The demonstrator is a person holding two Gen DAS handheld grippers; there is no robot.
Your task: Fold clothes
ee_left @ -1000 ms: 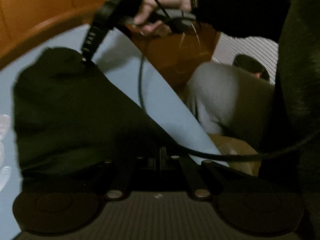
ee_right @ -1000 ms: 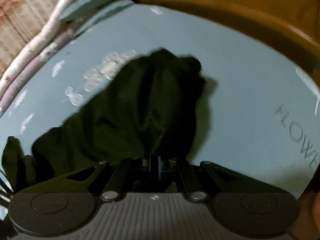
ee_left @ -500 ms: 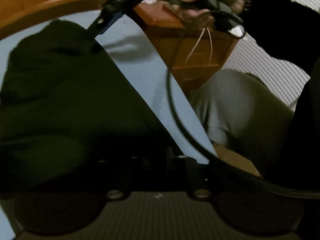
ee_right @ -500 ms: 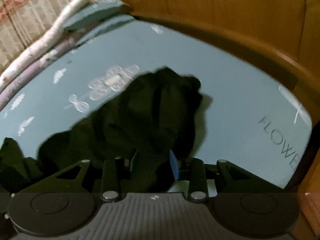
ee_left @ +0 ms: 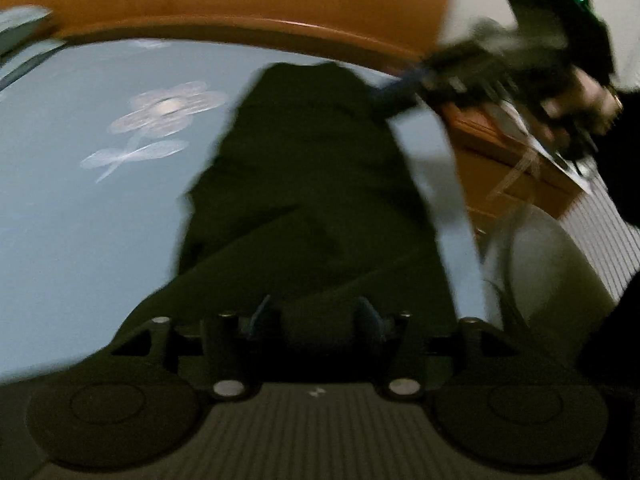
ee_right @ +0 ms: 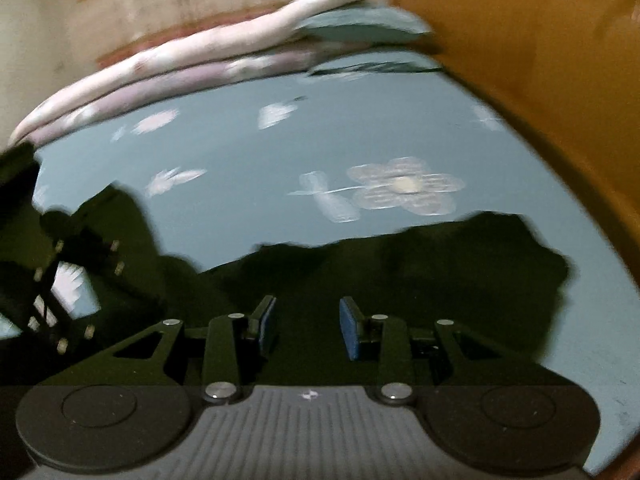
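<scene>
Dark garment lying on the blue bedsheet, both grippers standing open above it.

Left wrist view: the dark garment (ee_left: 320, 184) is stretching lengthwise from 6 o'clock toward 12, narrowing toward the wooden bed frame (ee_left: 248, 4); the left gripper (ee_left: 316, 316) is hovering with jaws that have just been opening, cloth showing dimly between them but not pinched, while the right gripper (ee_left: 396, 94) is blurring in at 2 o'clock, over the garment's far corner. Right wrist view: the garment (ee_right: 420, 264) is running across, 9 to 3 o'clock, on the bedsheet (ee_right: 248, 200); the right gripper (ee_right: 307, 322) is standing partly open, gripping nothing, above the cloth.
</scene>
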